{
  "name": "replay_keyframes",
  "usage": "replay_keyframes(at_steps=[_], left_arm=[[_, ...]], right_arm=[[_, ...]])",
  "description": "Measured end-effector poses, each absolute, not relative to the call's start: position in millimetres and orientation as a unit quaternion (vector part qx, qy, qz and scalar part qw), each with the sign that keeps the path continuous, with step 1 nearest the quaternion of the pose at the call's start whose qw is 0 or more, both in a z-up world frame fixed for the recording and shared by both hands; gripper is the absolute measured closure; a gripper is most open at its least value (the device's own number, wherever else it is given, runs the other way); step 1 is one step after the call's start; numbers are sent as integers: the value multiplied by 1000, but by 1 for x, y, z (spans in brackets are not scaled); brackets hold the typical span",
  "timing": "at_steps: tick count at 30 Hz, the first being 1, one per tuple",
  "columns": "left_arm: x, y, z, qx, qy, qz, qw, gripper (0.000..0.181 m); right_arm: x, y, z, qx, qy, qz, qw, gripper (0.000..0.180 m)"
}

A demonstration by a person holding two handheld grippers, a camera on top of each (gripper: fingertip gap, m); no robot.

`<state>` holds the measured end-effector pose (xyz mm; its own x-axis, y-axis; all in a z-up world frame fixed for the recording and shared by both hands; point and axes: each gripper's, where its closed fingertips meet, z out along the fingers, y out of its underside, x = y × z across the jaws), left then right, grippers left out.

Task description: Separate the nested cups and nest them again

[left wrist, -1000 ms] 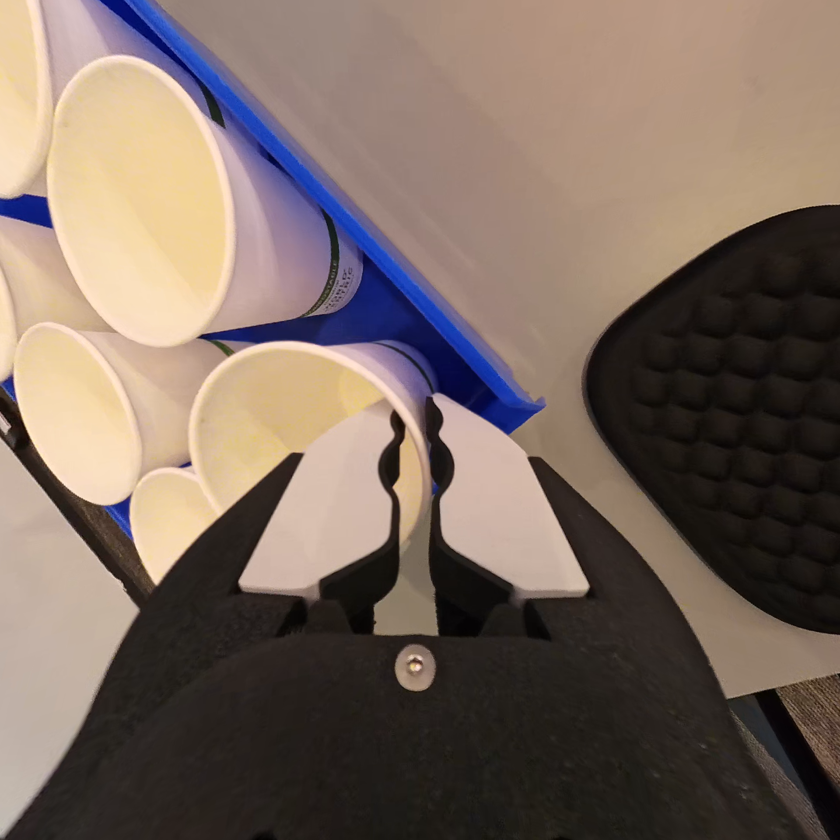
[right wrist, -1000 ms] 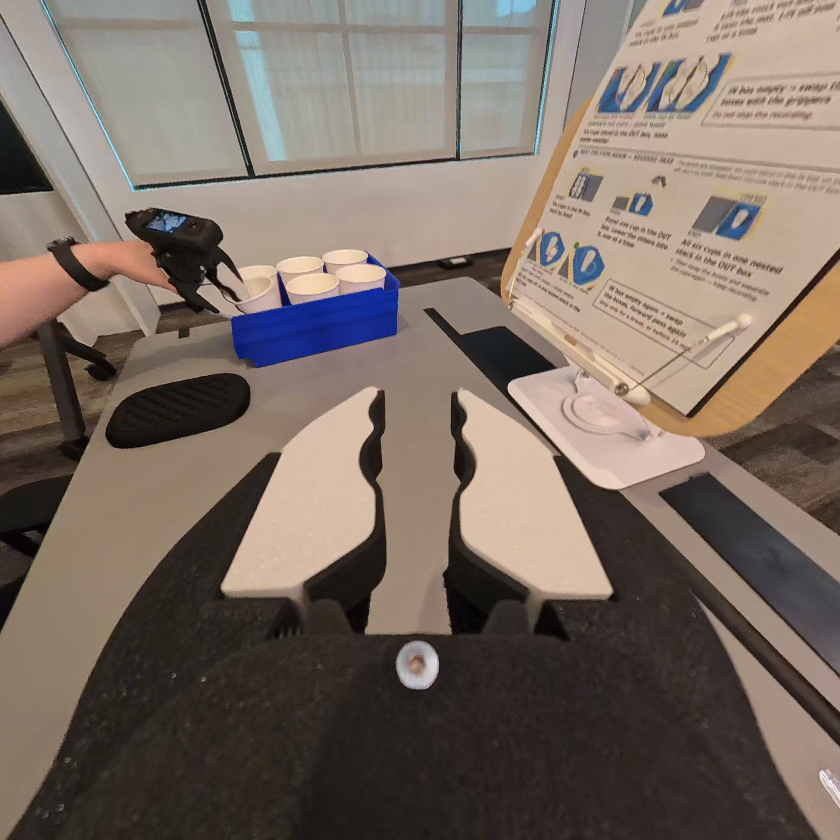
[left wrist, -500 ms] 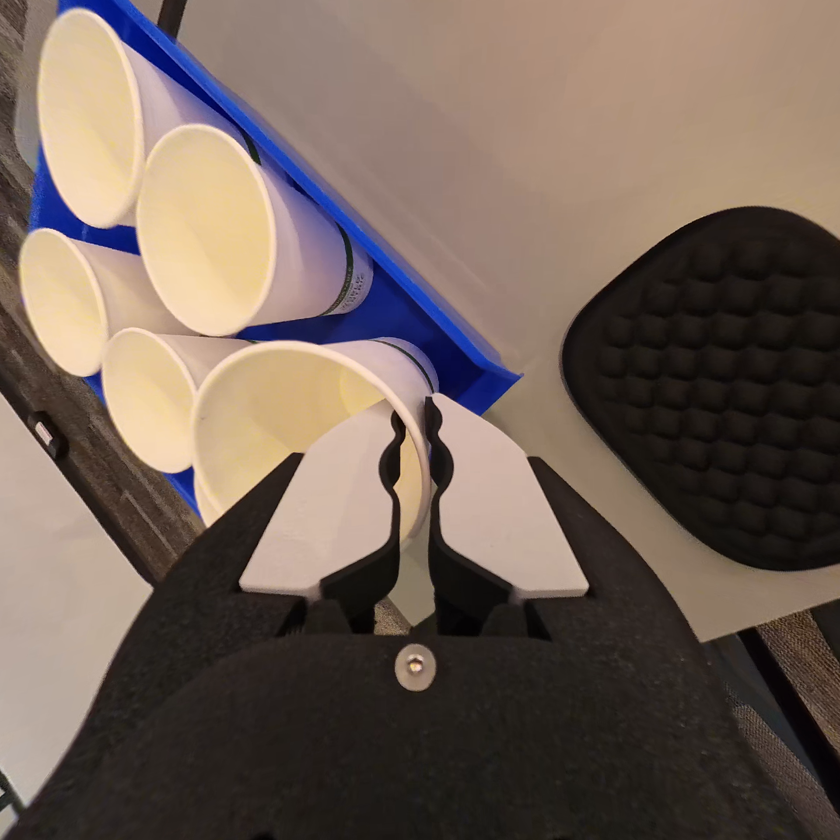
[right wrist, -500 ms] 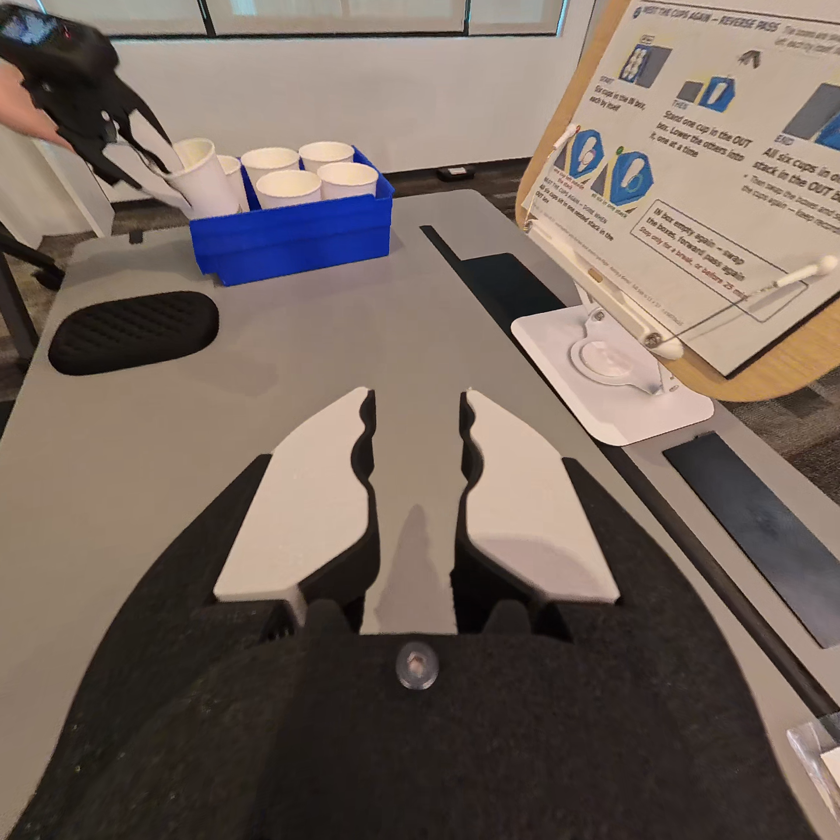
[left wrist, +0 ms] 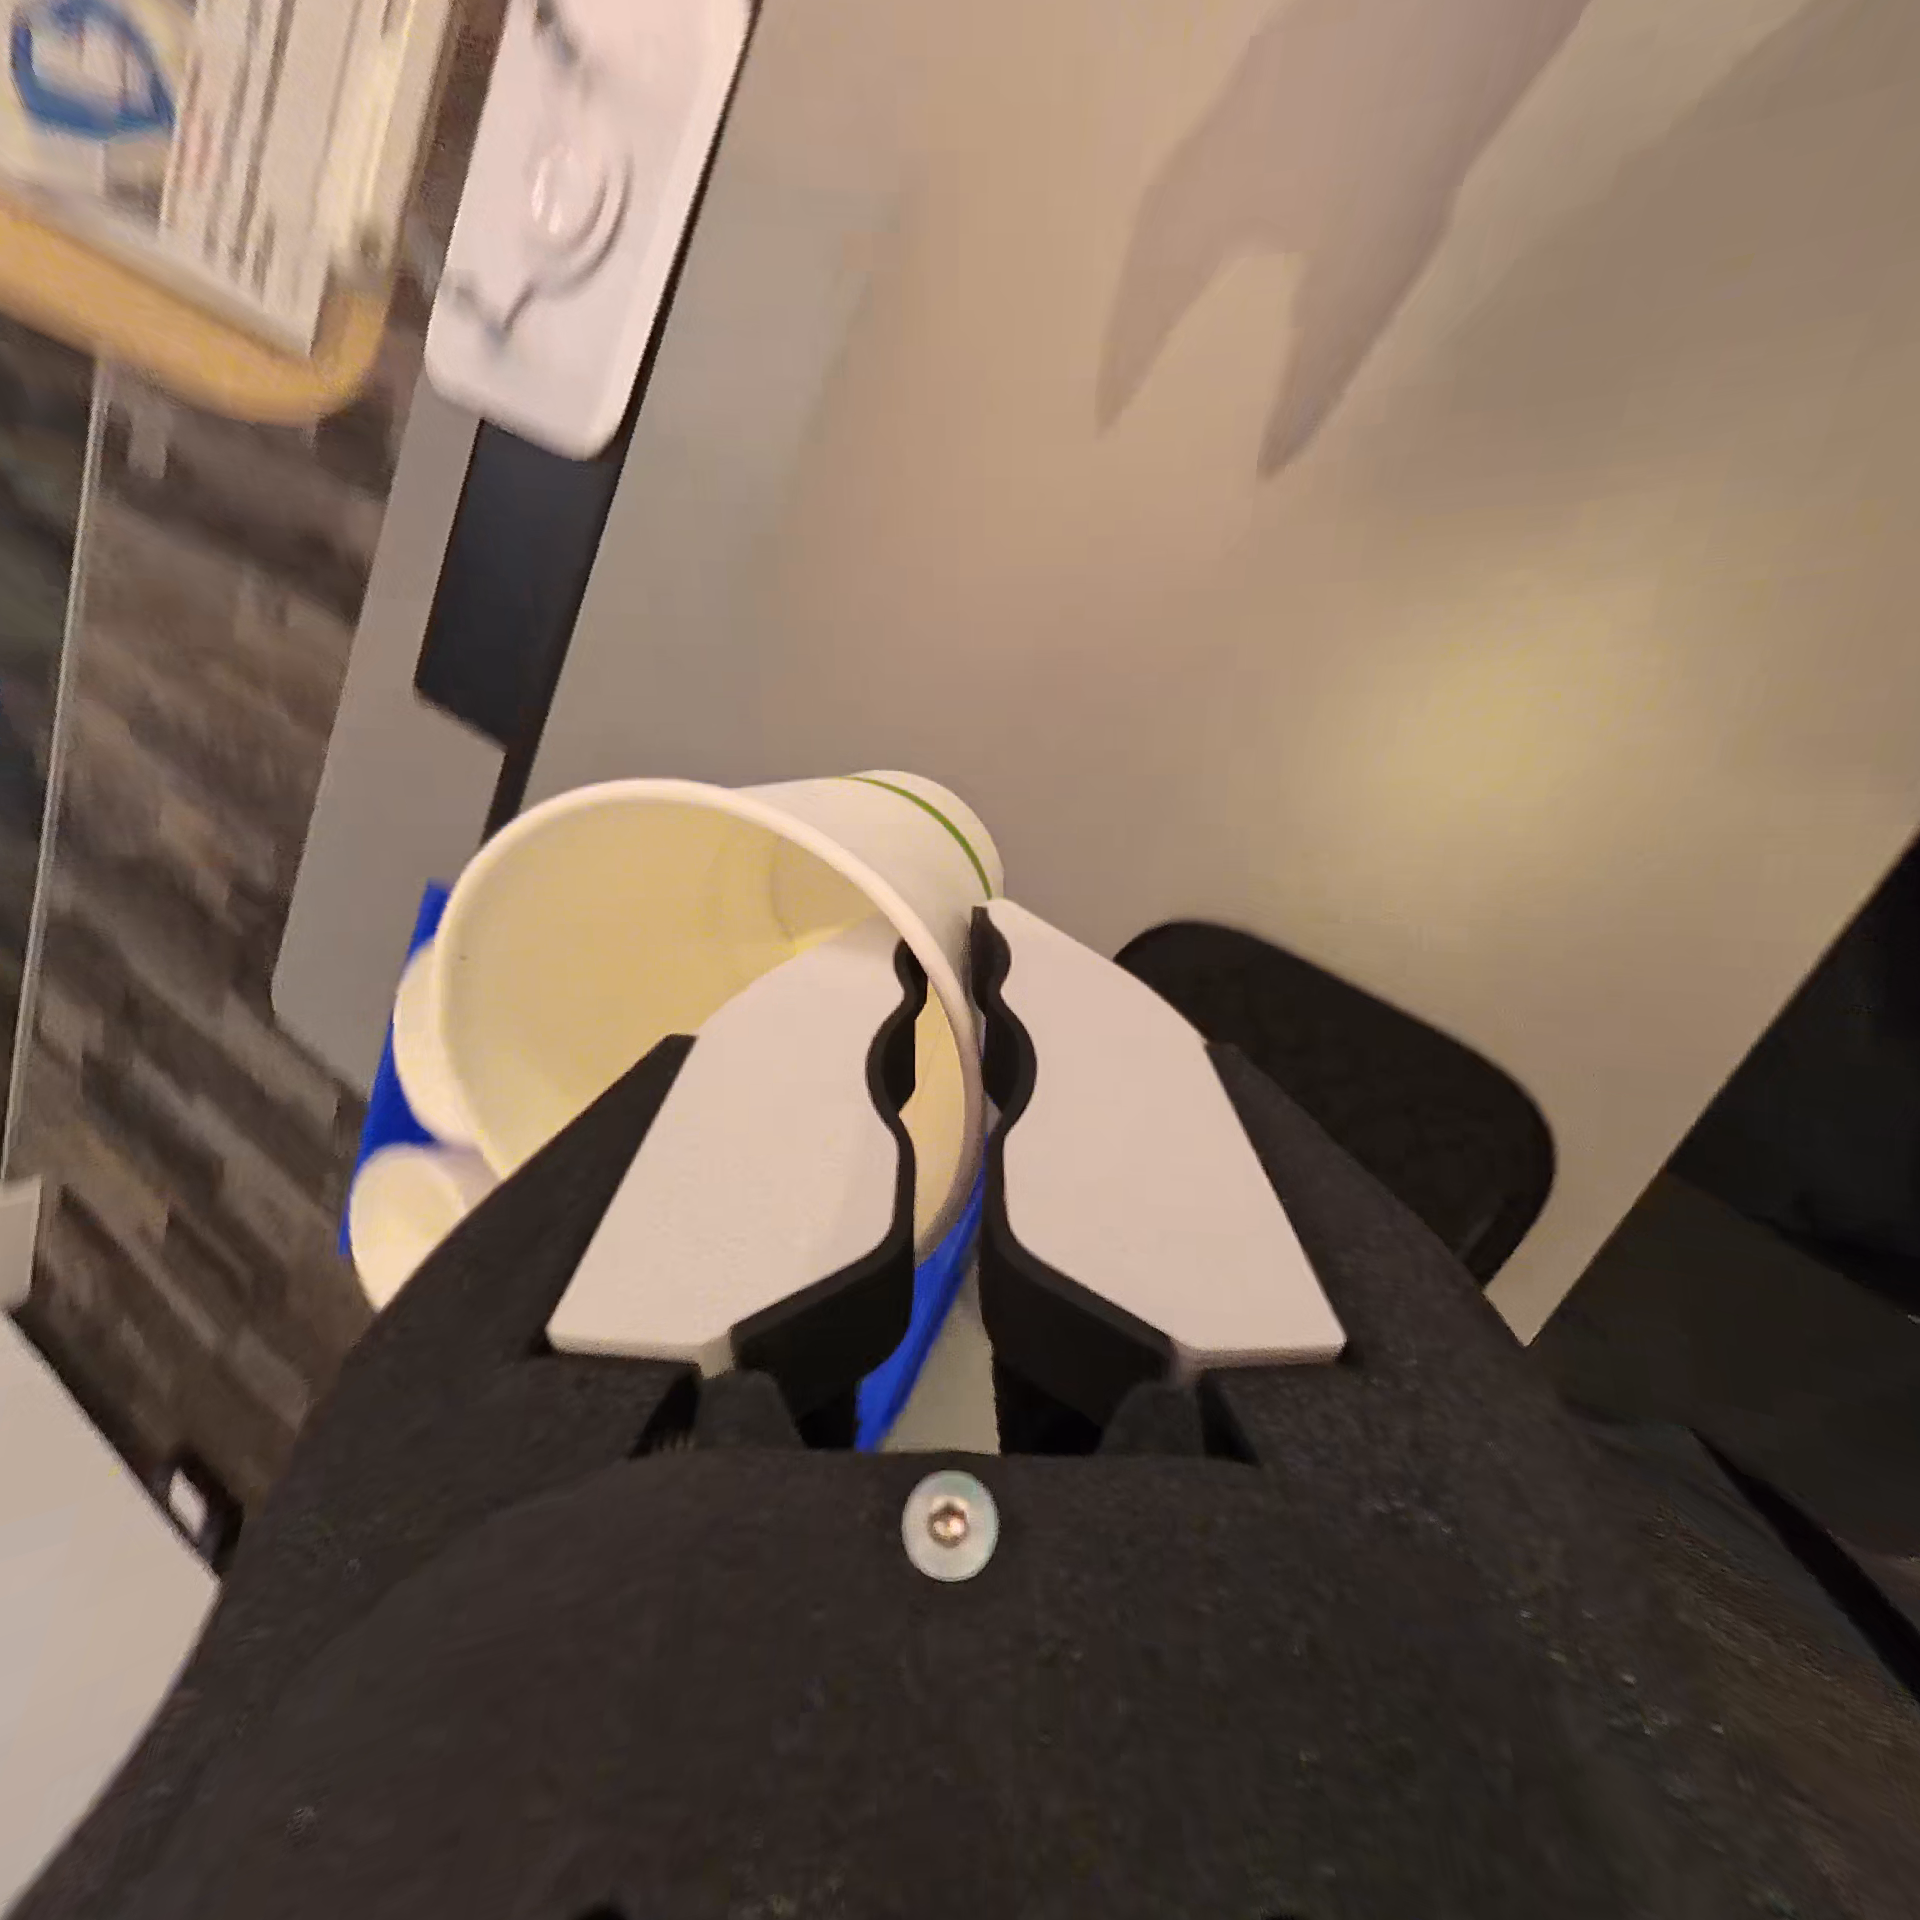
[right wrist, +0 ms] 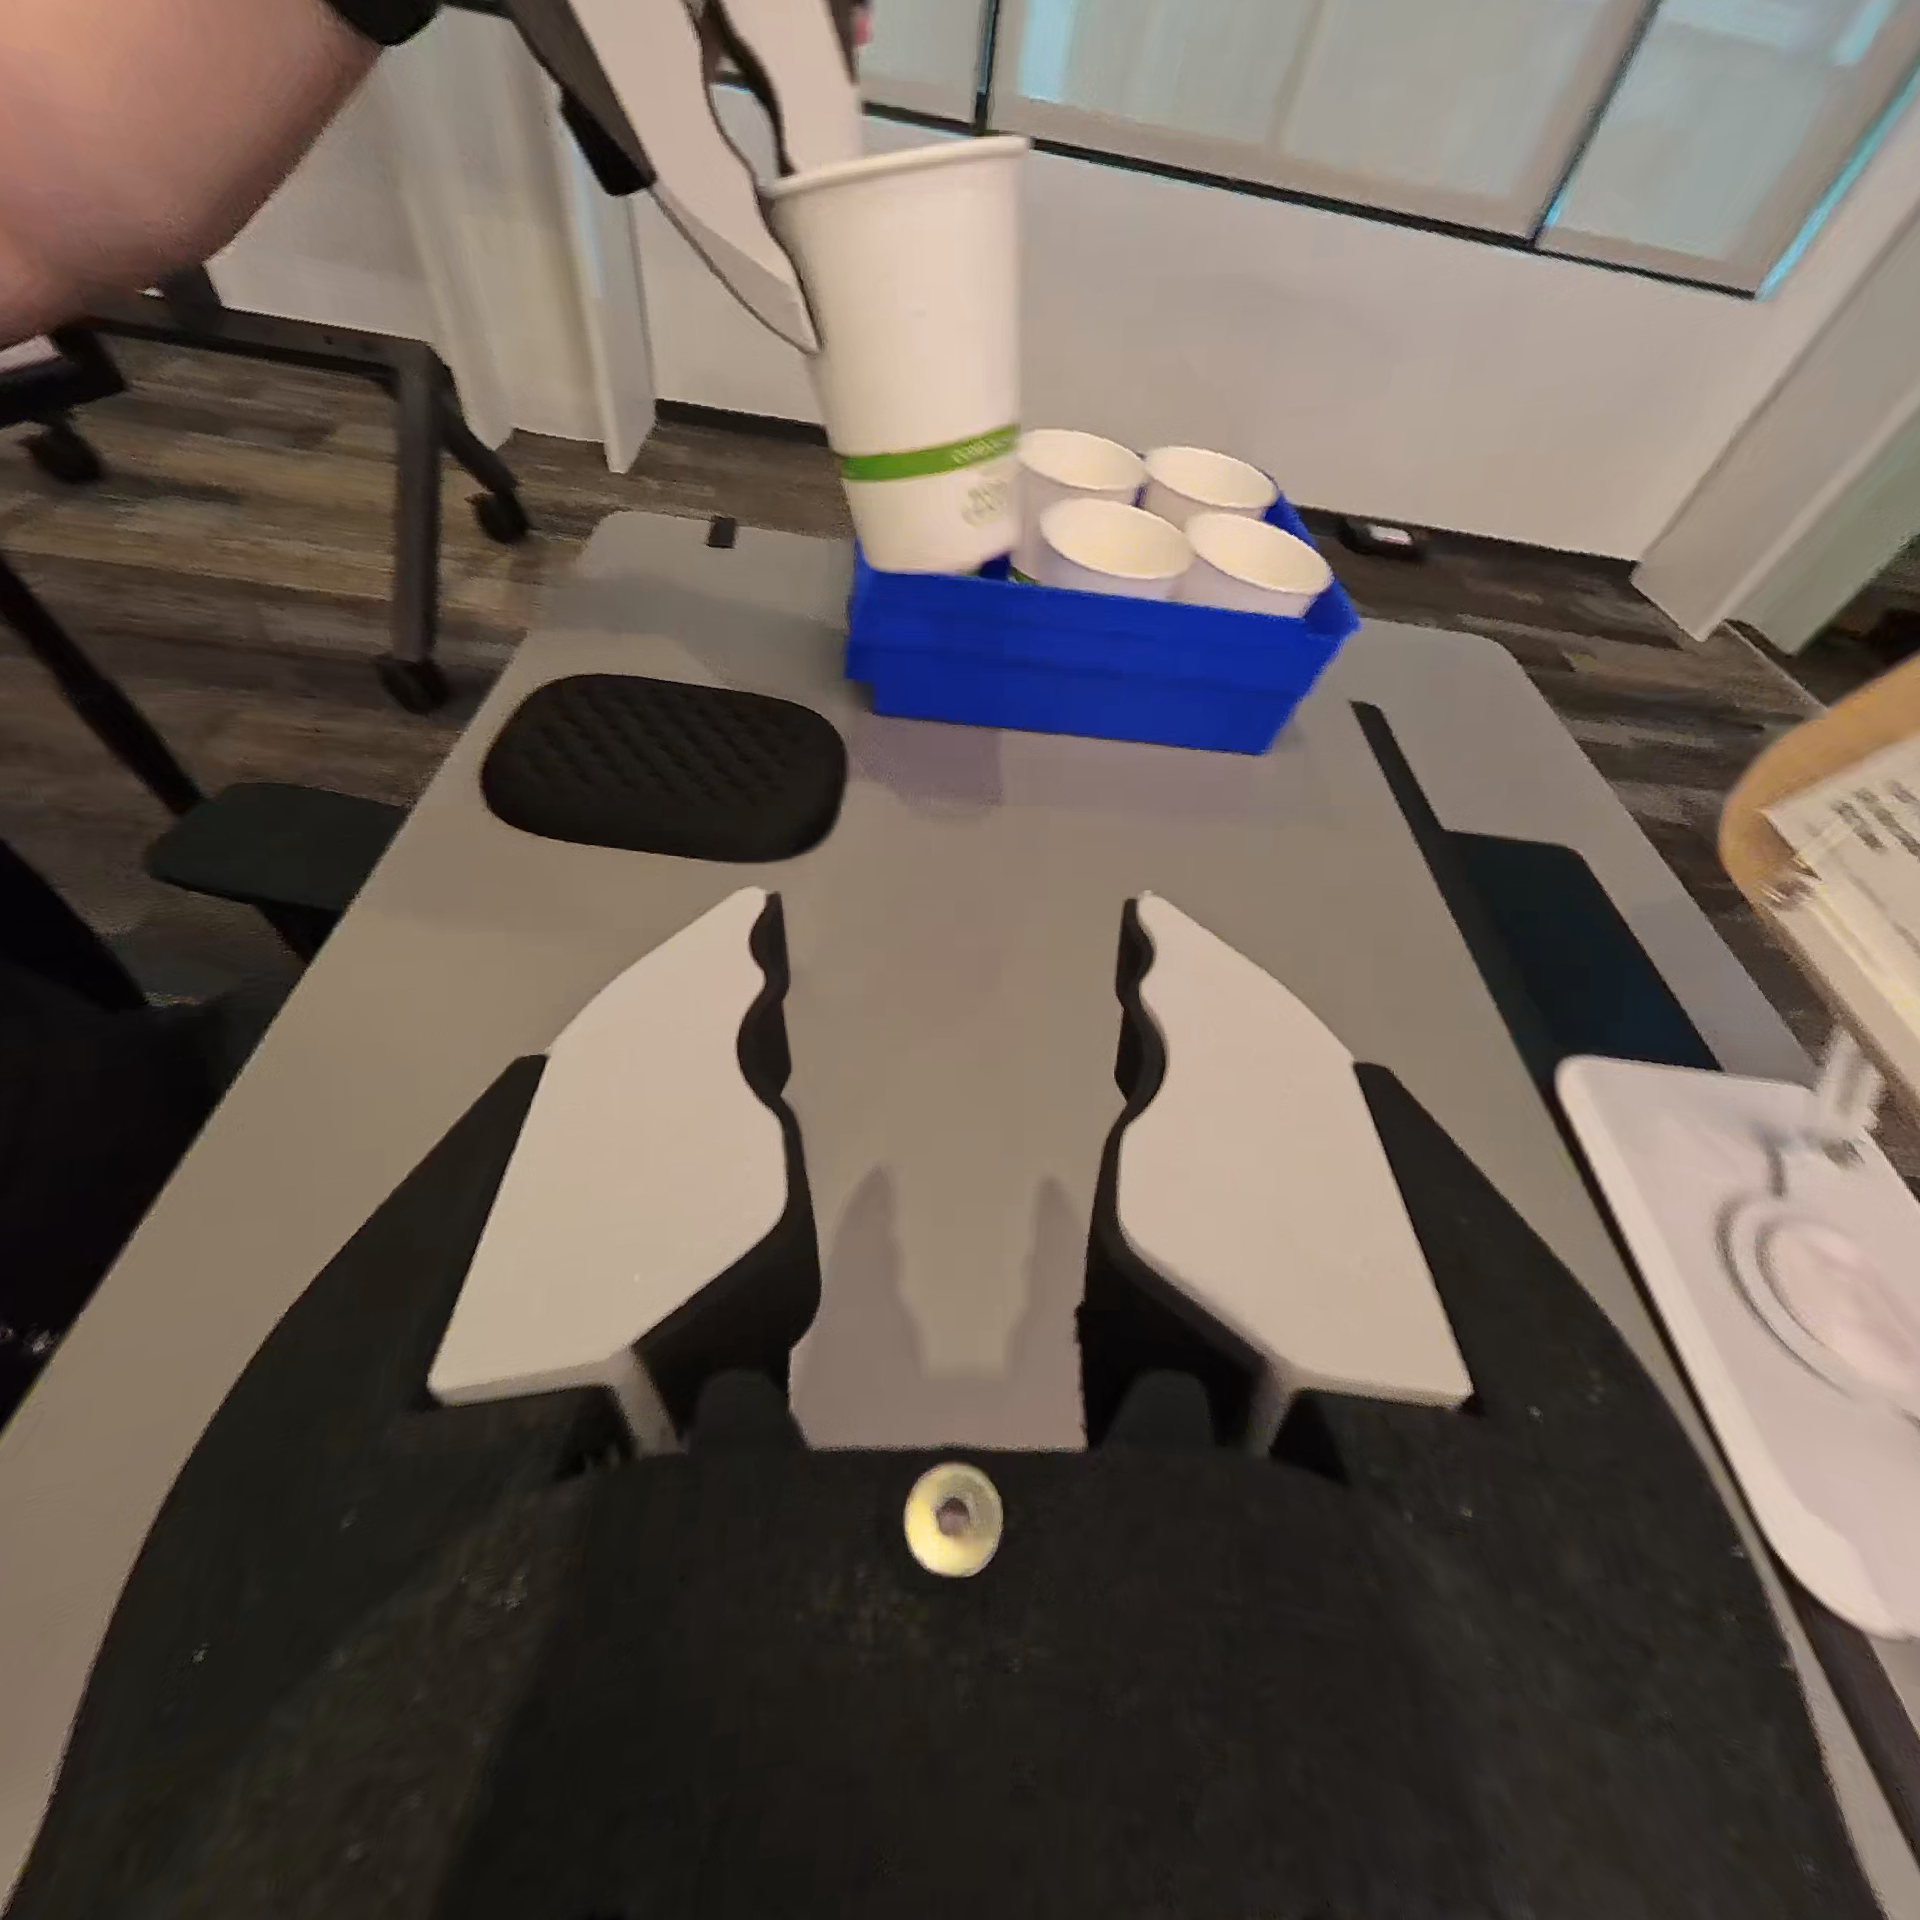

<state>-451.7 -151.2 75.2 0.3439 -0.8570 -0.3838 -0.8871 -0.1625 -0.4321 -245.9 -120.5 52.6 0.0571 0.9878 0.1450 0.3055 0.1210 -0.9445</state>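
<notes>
Nearest in the right wrist view, the right gripper (right wrist: 951,914) hangs low over the grey table (right wrist: 935,831), its two fingers spread wide apart with nothing between them. To its right a white stand base (right wrist: 1745,1320) is cut off by the frame edge, and above it a tilted board with a printed sheet (right wrist: 1829,831) shows only a blurred corner. To the left, a black dimpled pad (right wrist: 665,767) lies flat on the table.

Farther on, a blue bin (right wrist: 1091,665) sits near the table's far end with four white paper cups (right wrist: 1112,545) standing upright in it; their lower halves are hidden by the bin wall.

Above the bin's left end the left gripper (right wrist: 800,249) is clamped on the wall of a lifted cup (right wrist: 920,343), one finger inside the rim and one outside. The cup is held clear of the bin, roughly upright, its base in front of the bin's near-left corner. Whether another cup stands behind it cannot be made out.

In the left wrist view the same cup (left wrist: 665,977) fills the middle and hides most of the bin (left wrist: 400,1101); only slivers of other rims show beneath it.
</notes>
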Motion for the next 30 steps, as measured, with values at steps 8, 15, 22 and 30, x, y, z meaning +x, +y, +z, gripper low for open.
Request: replay_keyframes(at_steps=[8,15,22,30], left_arm=[[-305,-192,92,-629,715,-56,300,174],[-248,-199,80,-576,774,-52,259,174],[-232,-214,66,-541,812,-57,211,174],[-222,-230,67,-511,827,-72,221,174]], right_arm=[[-264,-148,63,-528,-586,405,463,105],[-252,-164,79,-496,-573,492,428,98],[-250,-182,66,-478,-606,519,367,91],[-251,-204,67,-433,-620,570,322,85]])
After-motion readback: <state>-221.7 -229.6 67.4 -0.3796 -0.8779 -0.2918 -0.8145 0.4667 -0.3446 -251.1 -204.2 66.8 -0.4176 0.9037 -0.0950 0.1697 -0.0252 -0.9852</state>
